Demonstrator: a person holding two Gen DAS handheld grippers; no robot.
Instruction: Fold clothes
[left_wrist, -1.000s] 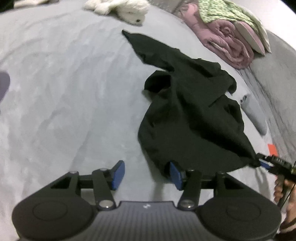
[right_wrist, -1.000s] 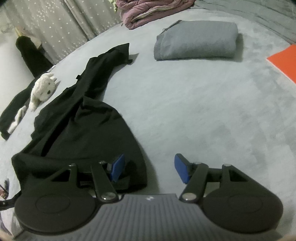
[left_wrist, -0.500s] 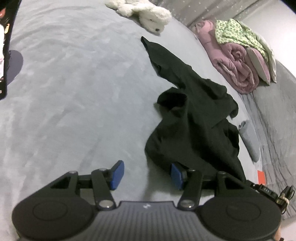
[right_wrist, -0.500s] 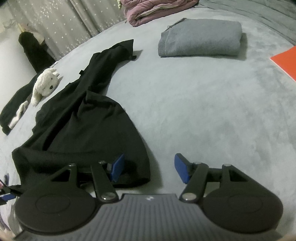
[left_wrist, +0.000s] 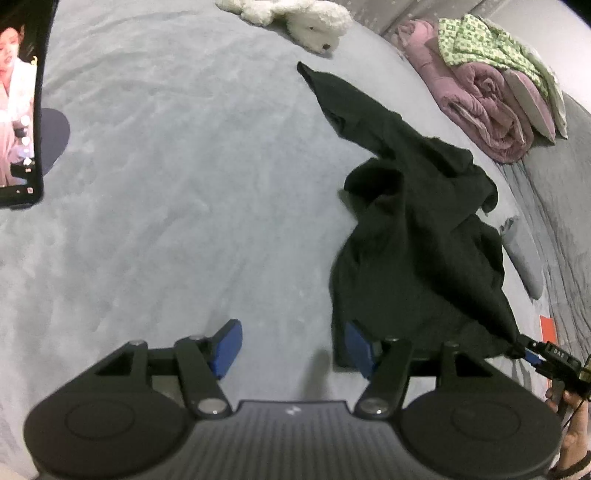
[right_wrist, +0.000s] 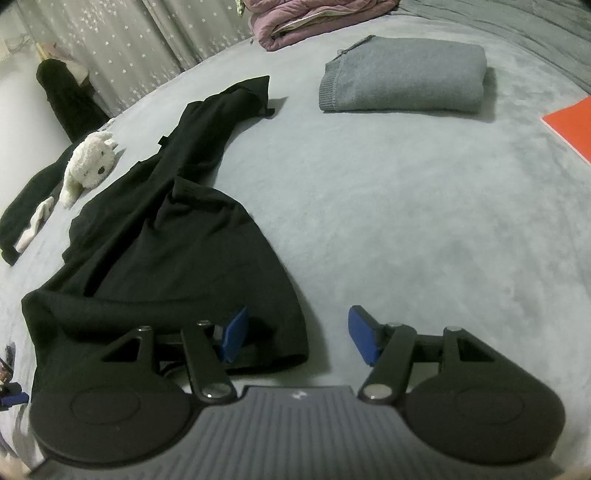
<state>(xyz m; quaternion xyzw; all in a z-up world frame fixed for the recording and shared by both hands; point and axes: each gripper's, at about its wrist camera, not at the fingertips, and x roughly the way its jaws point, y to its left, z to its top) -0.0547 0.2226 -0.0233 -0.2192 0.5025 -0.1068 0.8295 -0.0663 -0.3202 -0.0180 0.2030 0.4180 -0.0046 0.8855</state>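
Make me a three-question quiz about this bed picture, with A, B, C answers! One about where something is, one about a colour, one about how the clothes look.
1. Where is the toy dog?
A. beside the black garment's far end
B. on the grey sweater
C. inside the right gripper

2. What colour is the flat thing at the right edge?
A. green
B. orange
C. white

3. How does the black garment look?
A. neatly folded
B. hanging up
C. spread out and rumpled

Answers:
1 A, it lies on the bed next to the garment.
2 B, it is bright orange.
3 C, only the grey sweater is folded.
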